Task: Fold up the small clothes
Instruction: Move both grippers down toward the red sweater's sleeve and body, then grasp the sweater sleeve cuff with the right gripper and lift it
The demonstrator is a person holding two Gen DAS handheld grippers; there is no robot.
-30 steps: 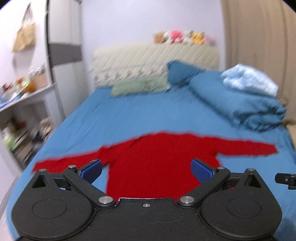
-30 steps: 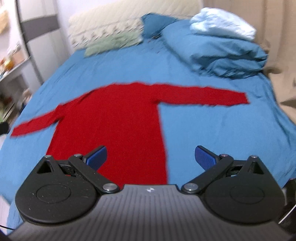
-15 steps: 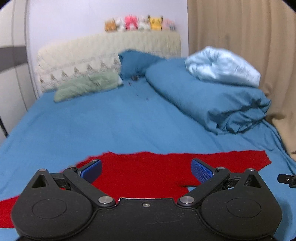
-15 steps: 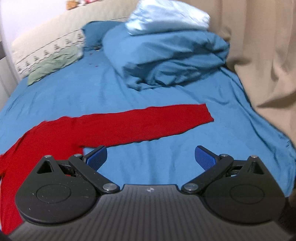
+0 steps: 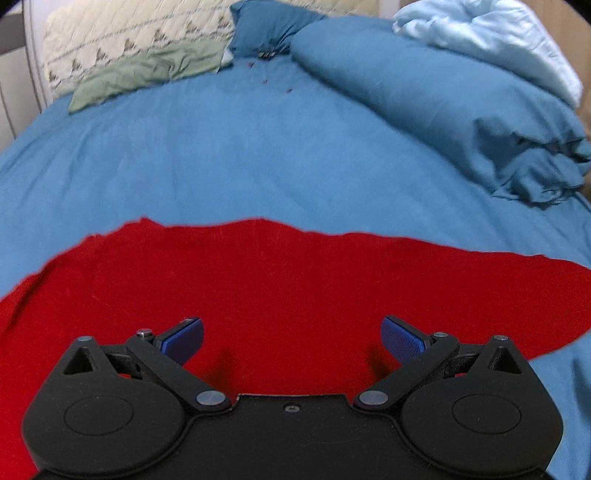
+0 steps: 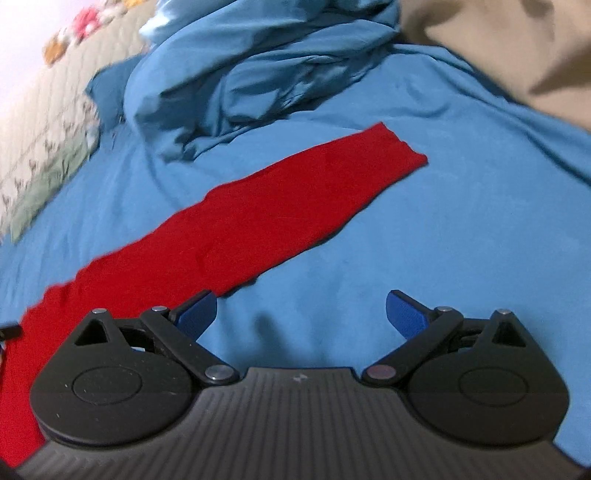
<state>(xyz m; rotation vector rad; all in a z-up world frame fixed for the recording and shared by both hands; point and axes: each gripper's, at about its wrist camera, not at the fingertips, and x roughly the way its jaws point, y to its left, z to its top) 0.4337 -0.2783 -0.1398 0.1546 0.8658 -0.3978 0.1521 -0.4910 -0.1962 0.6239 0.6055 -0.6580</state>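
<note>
A red long-sleeved top (image 5: 280,280) lies flat on the blue bed sheet (image 5: 229,155). In the left wrist view my left gripper (image 5: 291,338) is open and empty, low over the upper body of the top. In the right wrist view the top's right sleeve (image 6: 288,218) stretches up to the right, its cuff near the duvet. My right gripper (image 6: 301,312) is open and empty, over the sheet just beside the sleeve's lower edge; its left finger (image 6: 195,310) is at the sleeve's edge.
A bunched blue duvet (image 5: 461,99) with a pale blue blanket (image 5: 495,40) on top lies at the right of the bed. A green pillow (image 5: 147,70) and a quilted headboard (image 5: 122,33) are at the far end. A beige curtain (image 6: 517,51) hangs at the right.
Both grippers have moved forward and down toward the top. The left one is now close over the body; the right one has swung right to the sleeve. Both stay open.
</note>
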